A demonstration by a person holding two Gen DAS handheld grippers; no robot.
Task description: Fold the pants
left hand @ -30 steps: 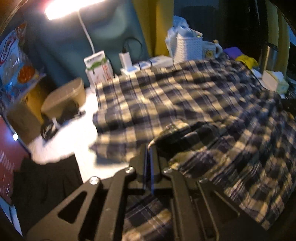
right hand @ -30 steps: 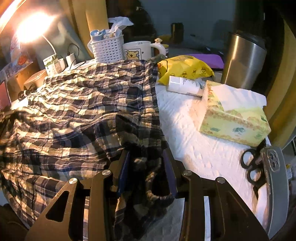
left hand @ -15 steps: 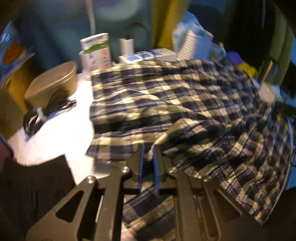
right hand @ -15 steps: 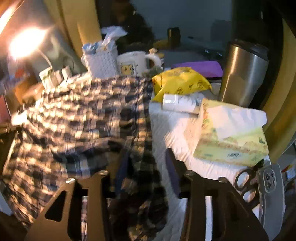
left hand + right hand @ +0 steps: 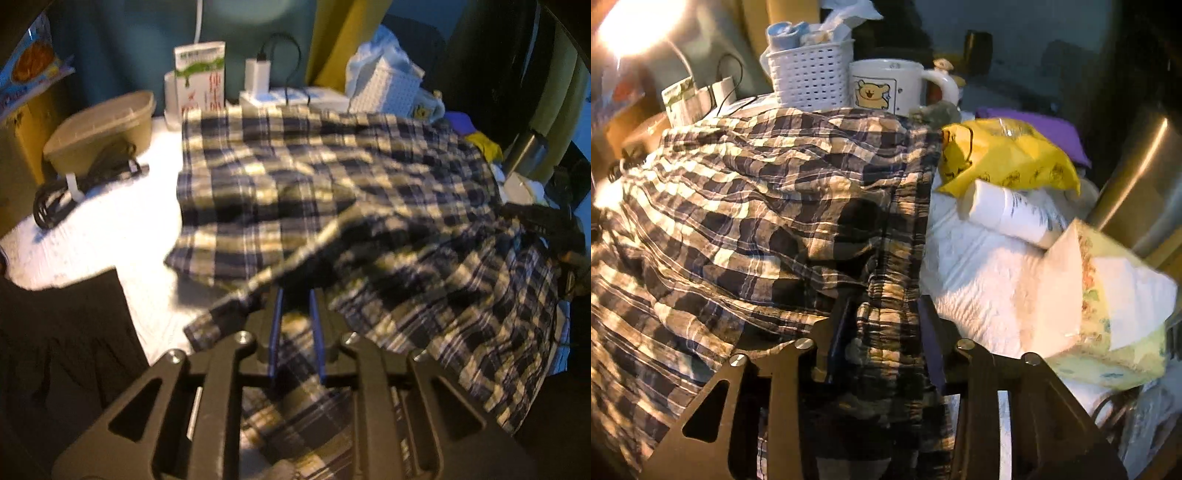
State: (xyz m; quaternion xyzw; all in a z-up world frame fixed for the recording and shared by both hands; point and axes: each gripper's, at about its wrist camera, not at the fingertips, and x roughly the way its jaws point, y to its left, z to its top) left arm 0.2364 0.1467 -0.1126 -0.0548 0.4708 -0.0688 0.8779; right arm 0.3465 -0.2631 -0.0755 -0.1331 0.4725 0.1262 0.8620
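The plaid pants (image 5: 332, 177) lie rumpled across the white-covered table (image 5: 110, 229), folded over themselves, with a hem edge running toward my left gripper (image 5: 296, 295). Its jaws are opening, a narrow gap shows between the blue pads, and the cloth lies under them, not pinched. In the right wrist view the pants (image 5: 757, 206) end in a gathered elastic waistband that runs down between the jaws of my right gripper (image 5: 882, 306). Those jaws are closing and the bunched waistband fills the gap, touching both pads. The left fingertip is partly under fabric.
A tan box (image 5: 99, 129), a coiled black cable (image 5: 74, 184) and a dark cloth (image 5: 55, 332) sit left of the pants. At the back stand a white basket (image 5: 812, 81) and mug (image 5: 886, 86). Right: yellow bag (image 5: 1008, 158), white bottle (image 5: 1012, 214), tissue box (image 5: 1108, 306), steel tumbler (image 5: 1137, 184).
My left jaws went from shut on the plaid fold to parted, and the fold dropped flat. My right jaws widened, slid further along the waistband, then narrowed on it.
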